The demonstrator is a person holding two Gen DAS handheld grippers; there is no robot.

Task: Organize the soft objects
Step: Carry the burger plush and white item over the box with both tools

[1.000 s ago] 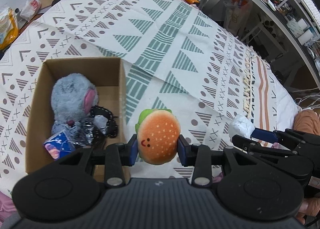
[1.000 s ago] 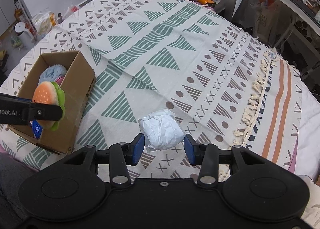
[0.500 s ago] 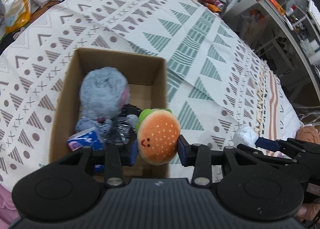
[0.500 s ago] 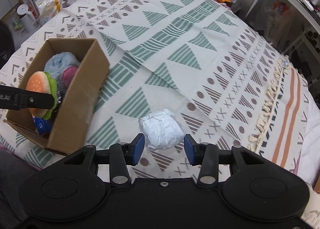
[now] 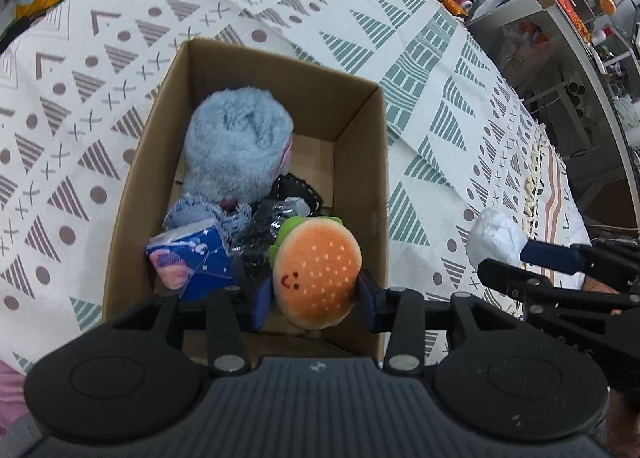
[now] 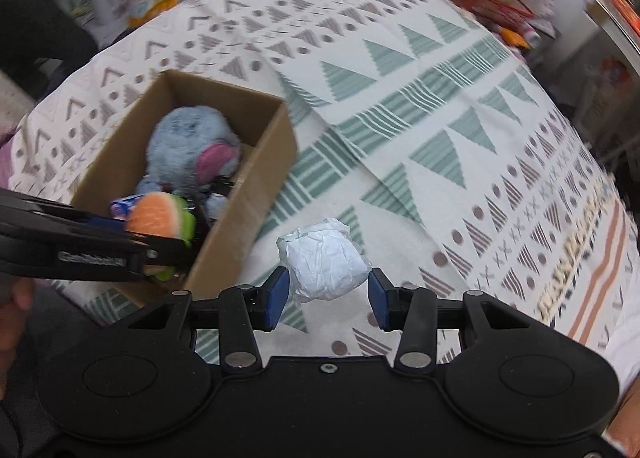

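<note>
Left gripper (image 5: pixel 316 294) clamps the burger toy (image 5: pixel 316 272), held over the near right corner of the cardboard box (image 5: pixel 362 161); best to lower it a bit and let go over the free corner, clear of the right wall, not on the blue packet (image 5: pixel 192 258); right gripper (image 6: pixel 325 292) pinches the white paper ball (image 6: pixel 322 264) above the patterned cloth (image 6: pixel 440 129), just right of the box; keep it waiting outside; further in, the grey plush (image 5: pixel 238 149) fills the middle.

Bed under patterned cloth (image 5: pixel 420 57); cardboard box (image 5: pixel 372 177) sits directly on cloth.
</note>
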